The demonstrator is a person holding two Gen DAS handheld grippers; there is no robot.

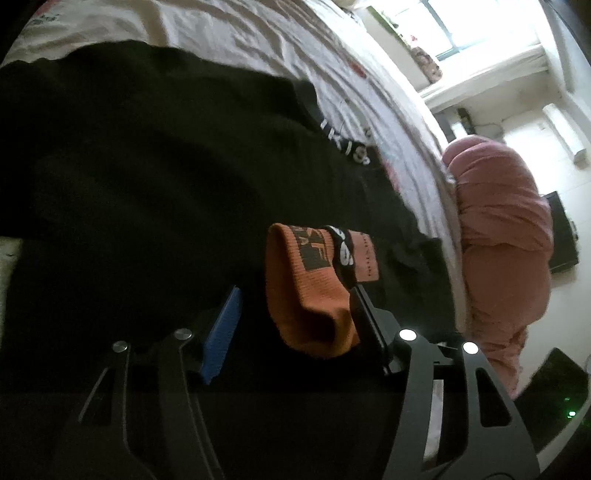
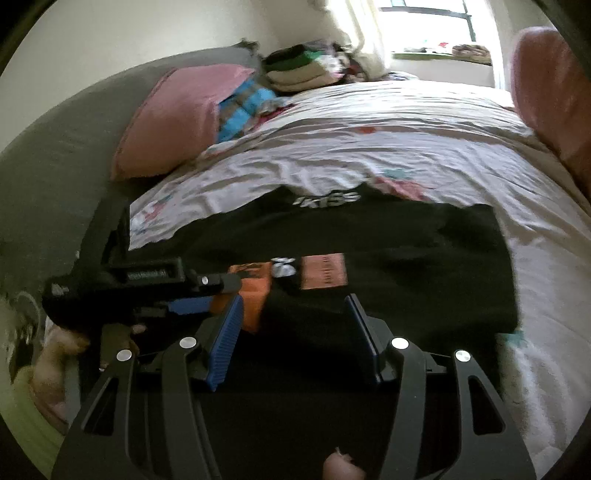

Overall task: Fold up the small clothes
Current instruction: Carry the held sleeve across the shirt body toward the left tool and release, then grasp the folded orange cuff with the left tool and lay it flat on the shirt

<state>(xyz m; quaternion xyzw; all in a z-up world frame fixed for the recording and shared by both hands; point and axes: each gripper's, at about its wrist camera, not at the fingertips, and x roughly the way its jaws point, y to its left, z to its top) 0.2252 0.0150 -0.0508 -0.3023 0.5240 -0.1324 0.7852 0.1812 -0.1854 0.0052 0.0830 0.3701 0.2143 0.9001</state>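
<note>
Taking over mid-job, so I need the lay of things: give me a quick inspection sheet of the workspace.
Surface: bed with rumpled white printed sheet.
Job's things: orange sock lying on a spread black garment; a black printed band crosses the sock.
Clutter: pink pillow, folded clothes pile, pink bundle.
Grippers: left gripper open, sock between its fingers; right gripper open above the black garment.
Cables: nothing seen.
Surroundings: window, bright backlight.
</note>
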